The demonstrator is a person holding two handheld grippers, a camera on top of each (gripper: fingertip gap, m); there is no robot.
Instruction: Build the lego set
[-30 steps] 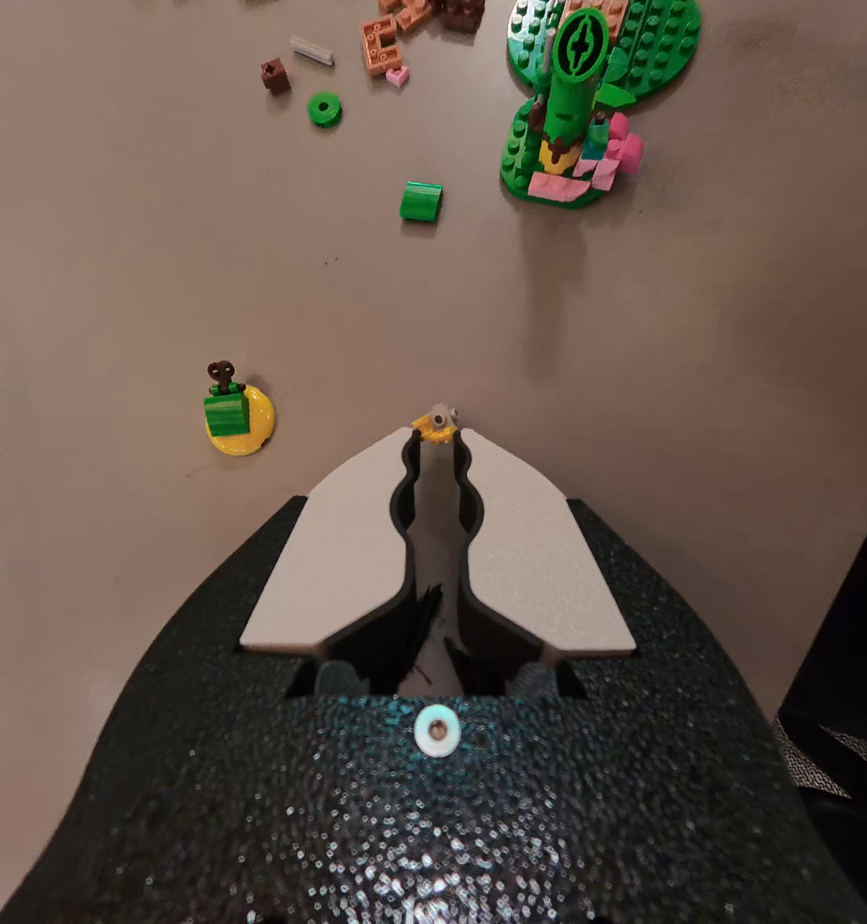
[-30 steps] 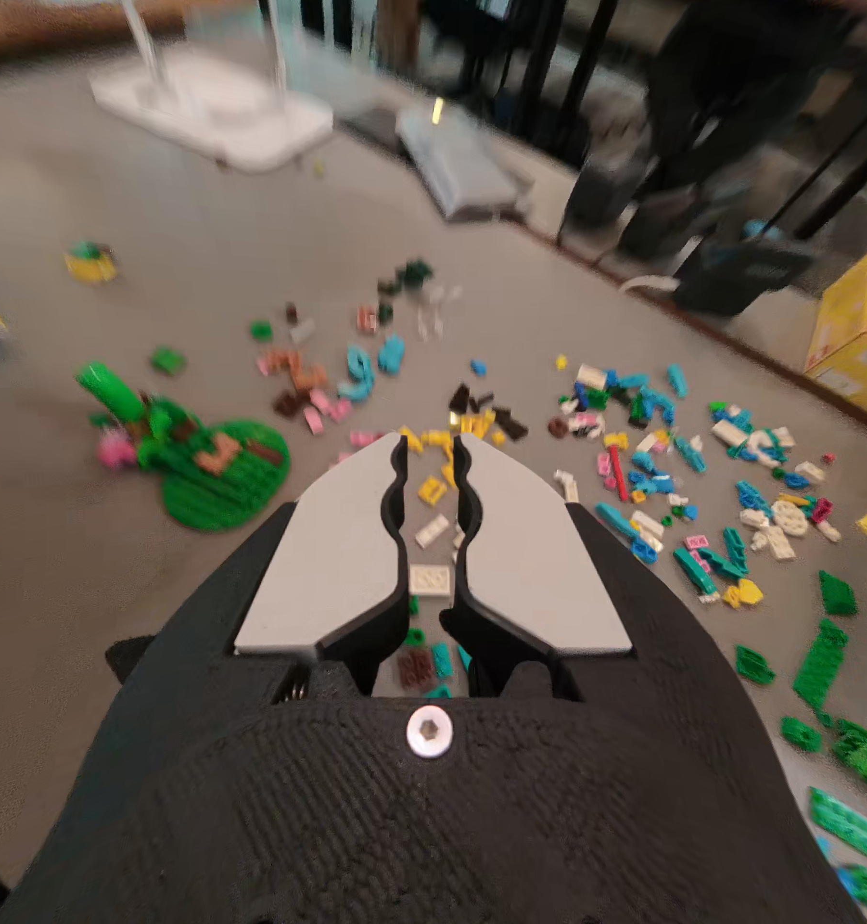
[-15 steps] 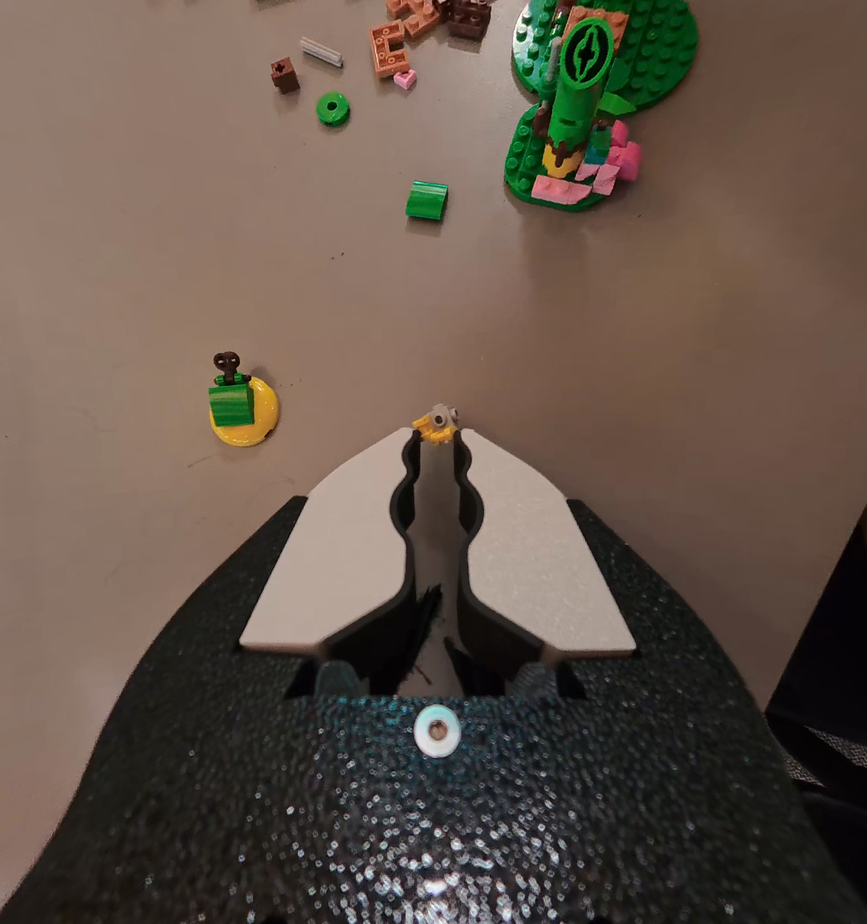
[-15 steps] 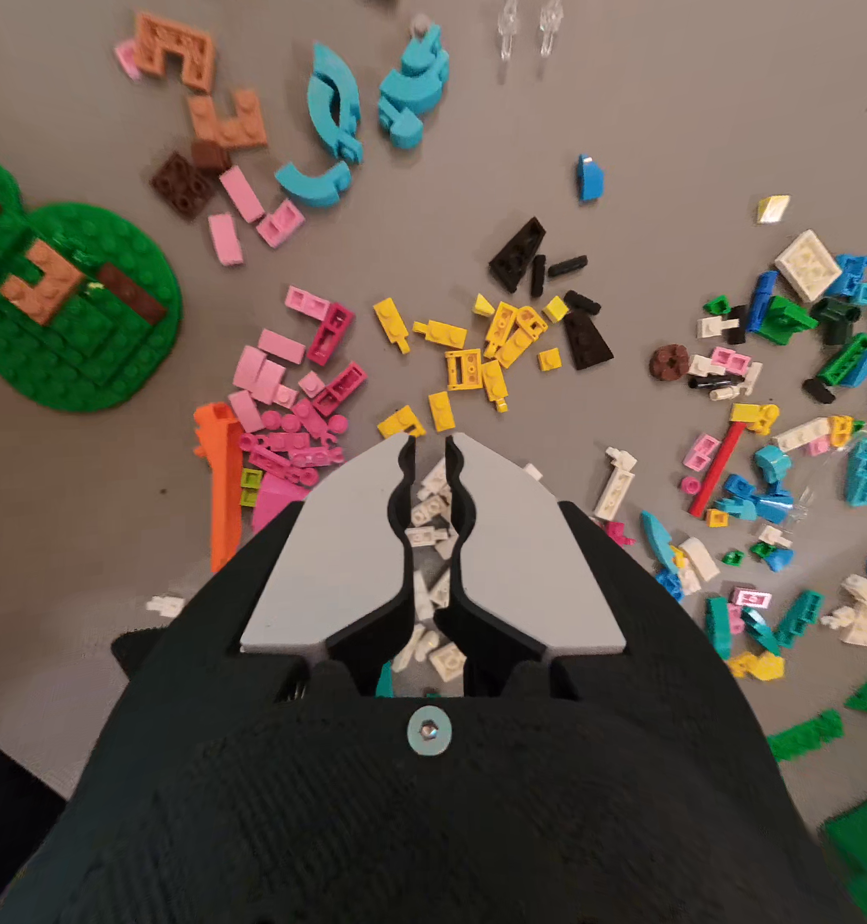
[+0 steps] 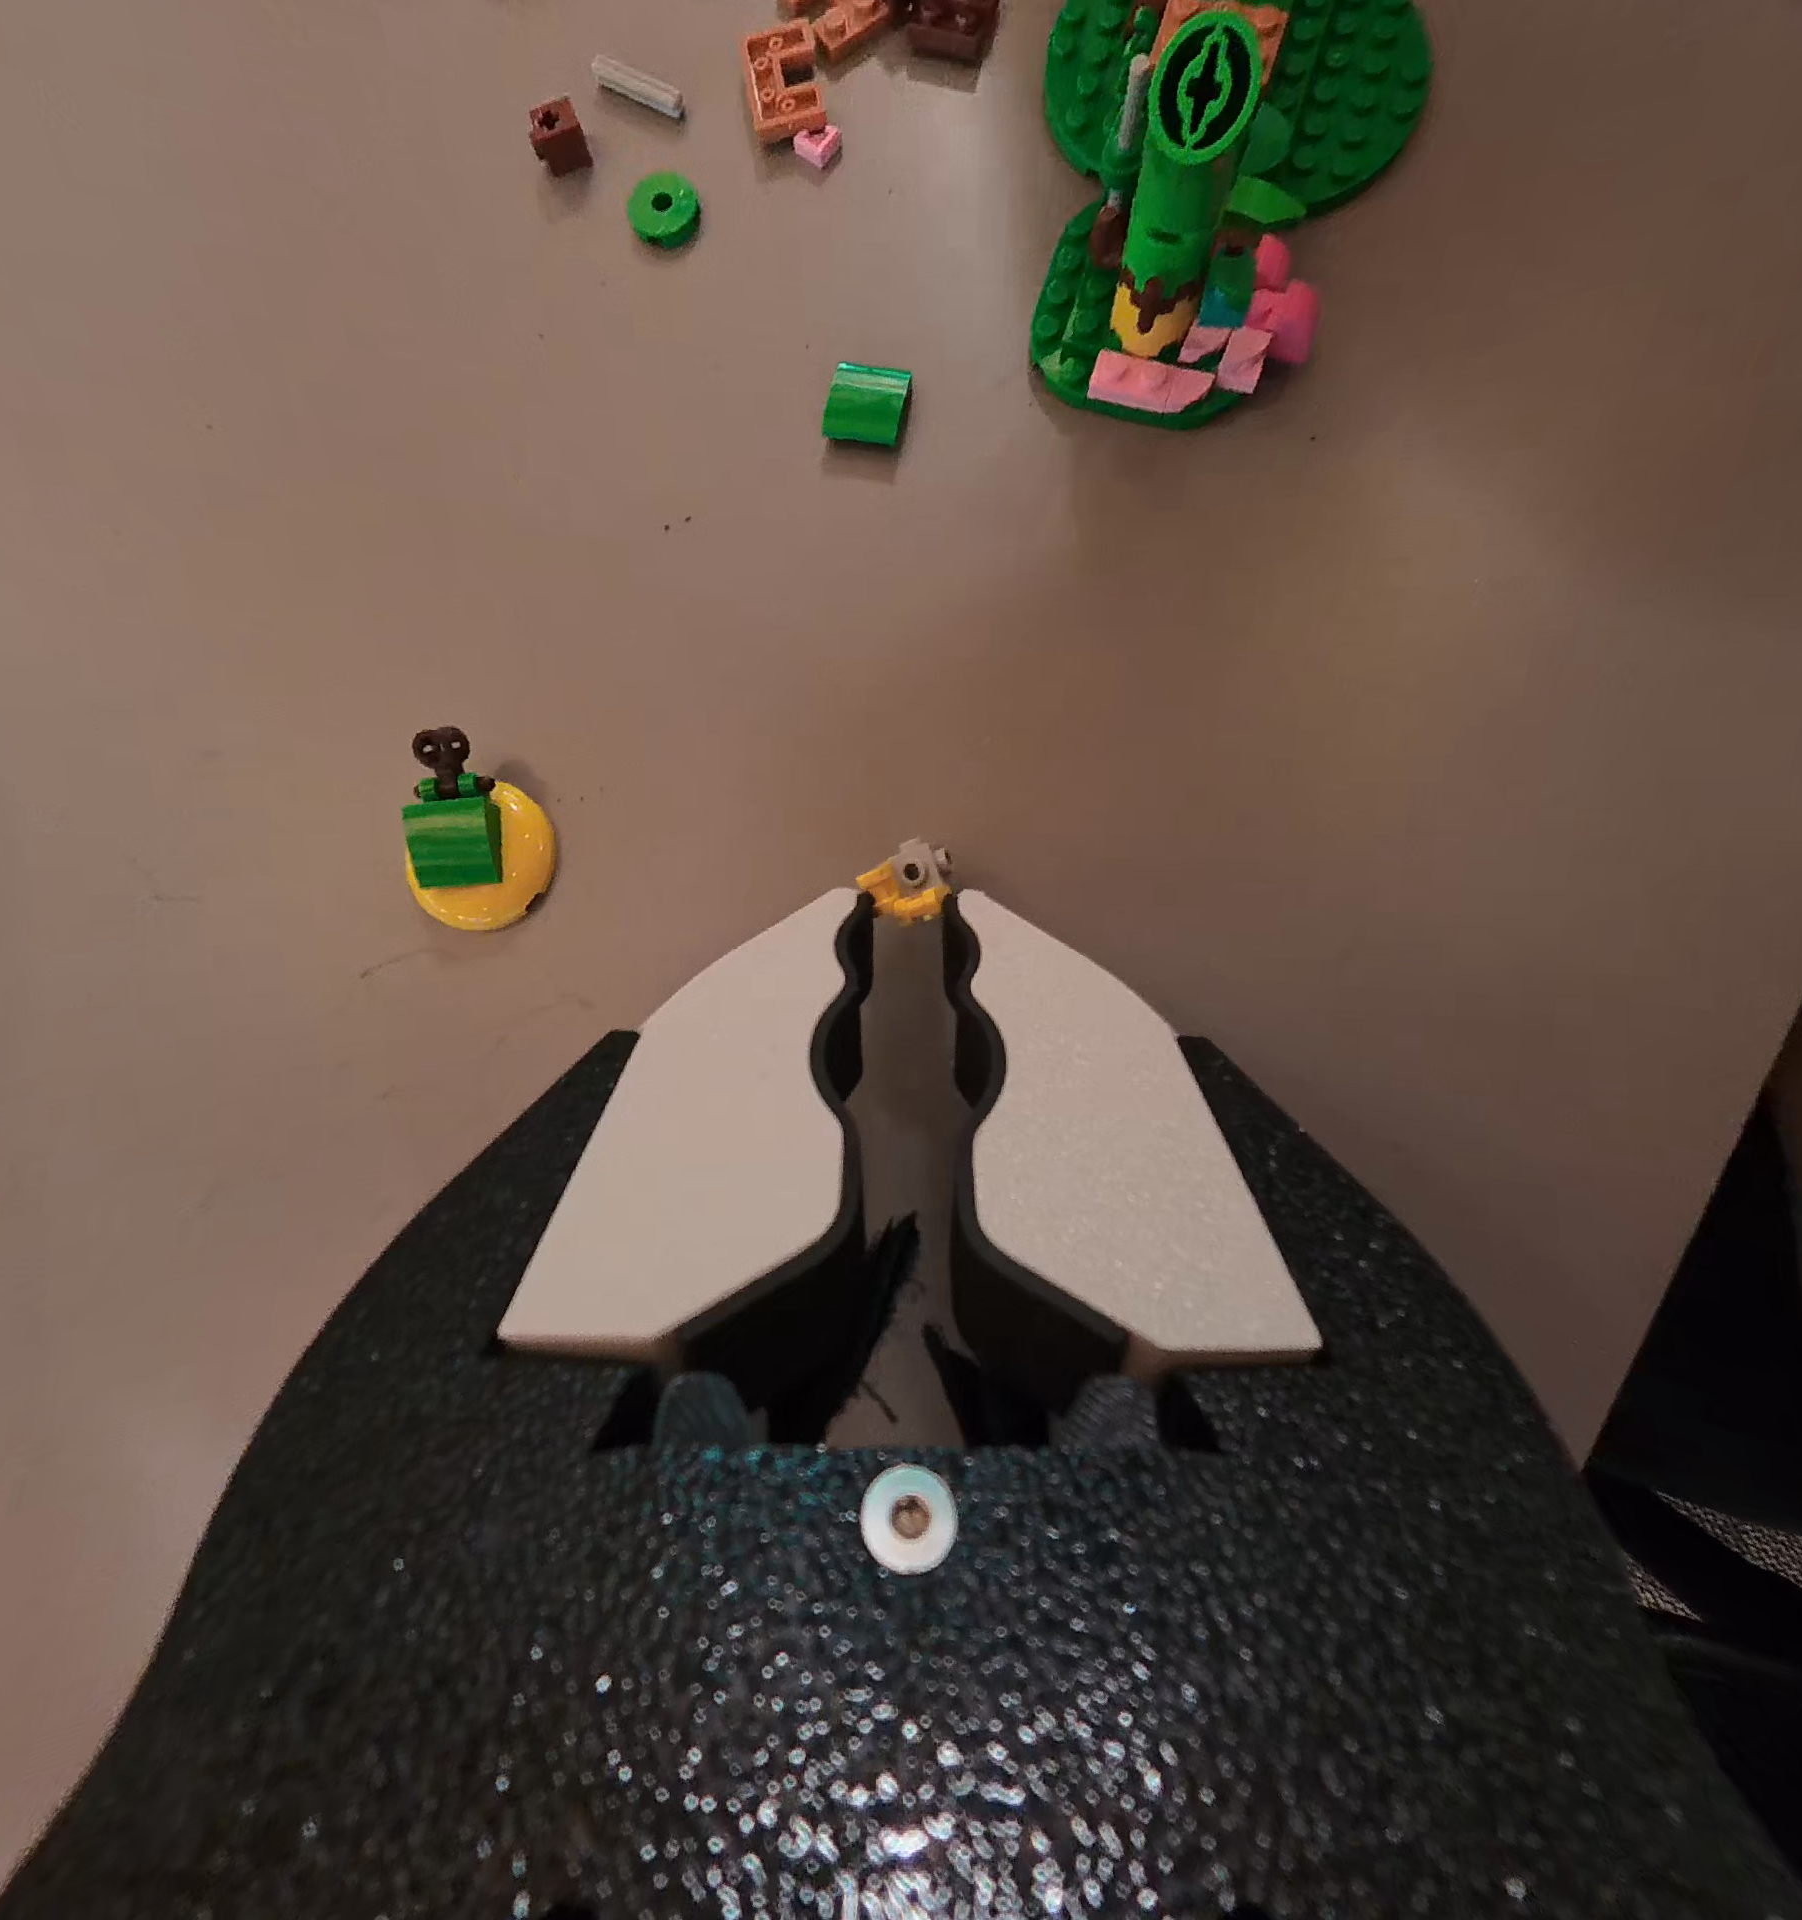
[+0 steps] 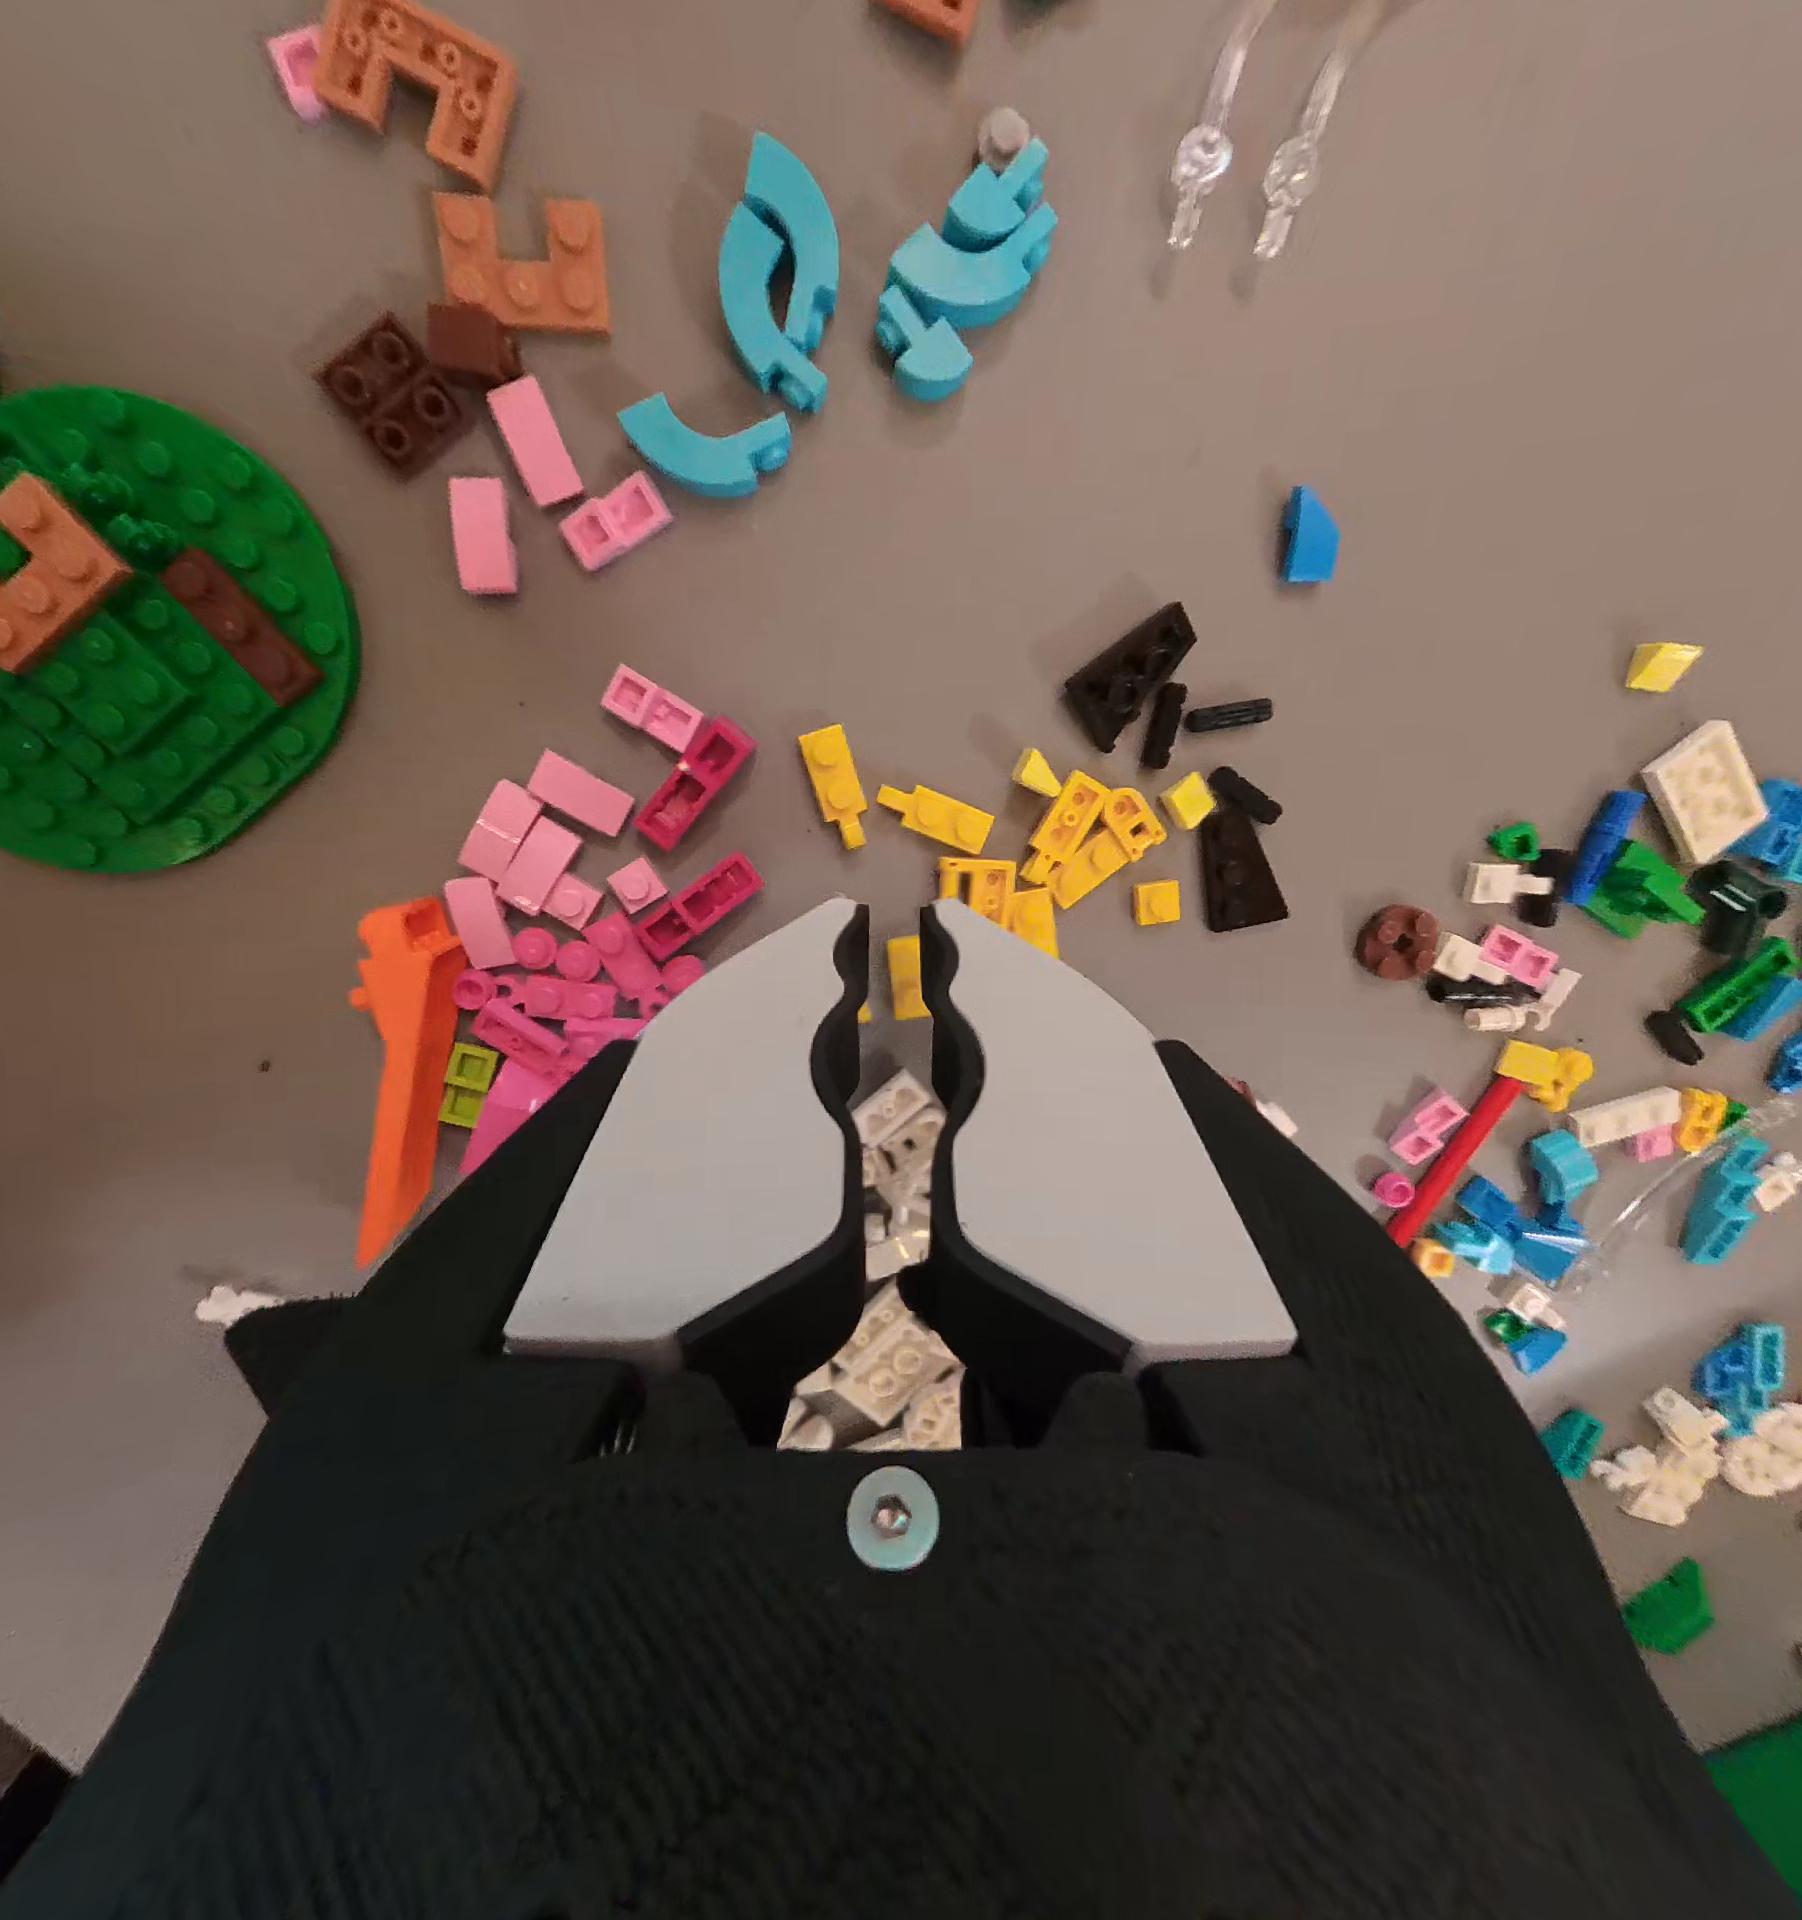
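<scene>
Since half a second ago our right gripper (image 6: 892, 914) has dropped closer to the loose bricks, while our left gripper (image 5: 907, 899) has barely moved. We hold a small yellow-and-grey sub-assembly (image 5: 909, 883) pinched at the very tips of the left claw, above the bare table (image 5: 1292, 727). The right claw is narrowly parted and holds nothing, its tips hovering over a yellow plate (image 6: 905, 977) at the edge of the yellow pile (image 6: 1073, 831). We judge the step to be fetching the next yellow piece; the move calls for lowering and closing on one brick without catching its neighbours. Only the left view shows the green tower build (image 5: 1188, 208) far ahead and right of the claw, and a yellow dish model (image 5: 476, 857) to its left. Only the right view shows the sorted piles.
</scene>
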